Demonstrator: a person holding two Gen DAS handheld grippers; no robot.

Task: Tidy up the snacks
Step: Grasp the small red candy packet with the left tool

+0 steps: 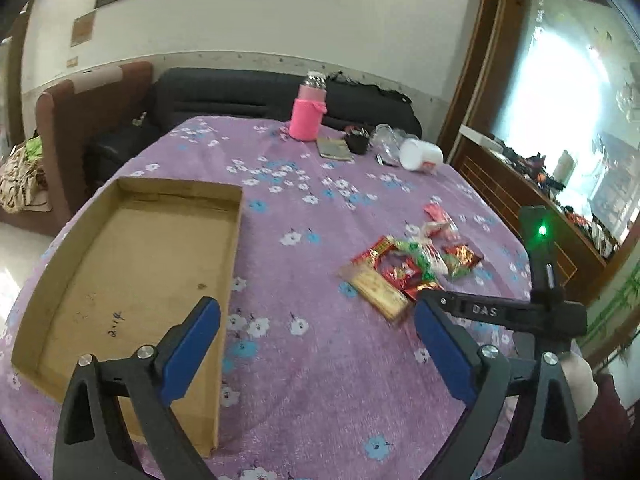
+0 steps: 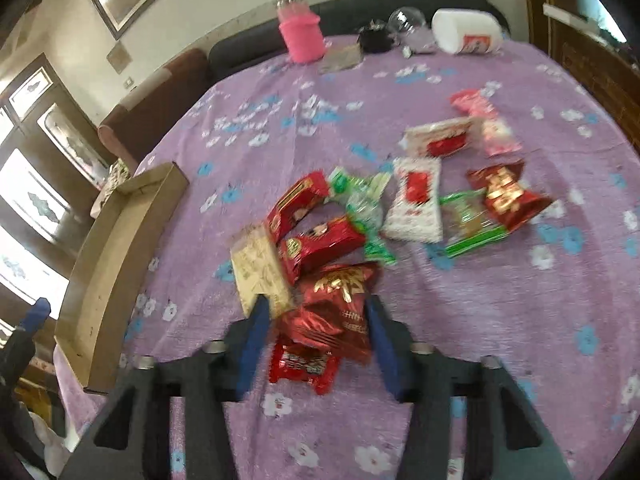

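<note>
Several snack packets [image 2: 416, 200] lie in a loose pile on the purple flowered tablecloth [image 2: 480, 320], red, green, white and pink ones. My right gripper [image 2: 320, 338] is at the near edge of the pile, shut on a crumpled red packet with gold print [image 2: 336, 304]. Another red packet [image 2: 304, 364] lies under it. An empty cardboard box [image 1: 140, 260] sits on the left side of the table. My left gripper [image 1: 316, 304] hovers open between the box and the snack pile [image 1: 412, 264], with nothing between its fingers. The box [image 2: 104, 256] also shows at the left of the right wrist view.
At the table's far edge stand a pink-sleeved bottle [image 1: 306, 114] and a white cup on its side [image 1: 420, 154], among small clutter. A dark sofa [image 1: 248, 92] runs behind the table. A wooden cabinet [image 1: 500, 184] stands to the right. A person's hand [image 1: 580, 384] holds the right tool.
</note>
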